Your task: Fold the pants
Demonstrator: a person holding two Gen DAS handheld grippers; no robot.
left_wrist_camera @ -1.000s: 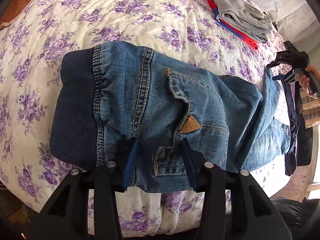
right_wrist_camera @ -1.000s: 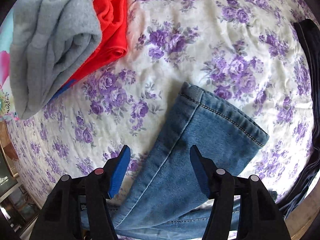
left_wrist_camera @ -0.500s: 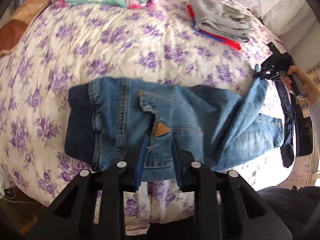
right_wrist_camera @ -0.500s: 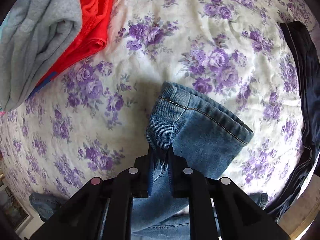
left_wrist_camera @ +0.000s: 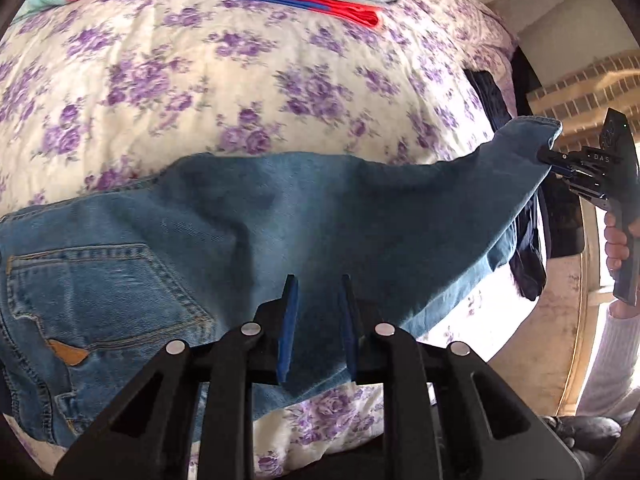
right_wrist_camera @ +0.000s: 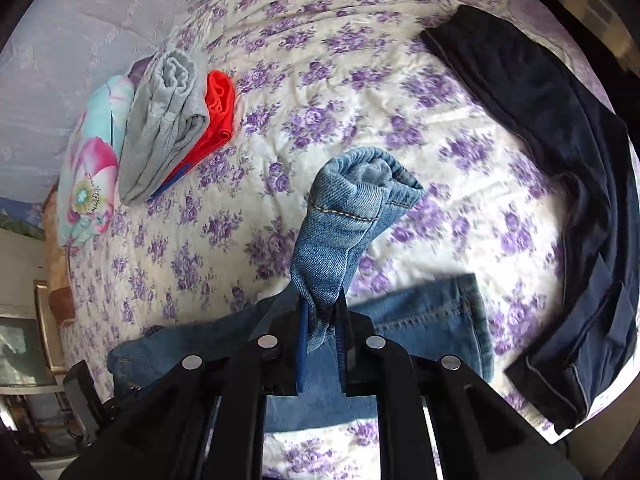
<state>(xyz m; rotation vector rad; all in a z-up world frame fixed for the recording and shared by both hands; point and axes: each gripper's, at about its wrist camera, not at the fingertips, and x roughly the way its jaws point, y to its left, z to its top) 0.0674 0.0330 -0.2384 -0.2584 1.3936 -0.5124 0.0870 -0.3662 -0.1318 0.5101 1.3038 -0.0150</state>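
Jeans are lying across the near edge of the flowery bed. The left gripper is pinching the jeans near the middle. The right gripper is squeezing a leg end and holding it up off the bed. Gray and red folded clothes are sitting near the far edge.

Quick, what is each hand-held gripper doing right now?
Left hand-held gripper: closed on the jeans.
Right hand-held gripper: closed on the jeans' leg end, lifted off the bed.
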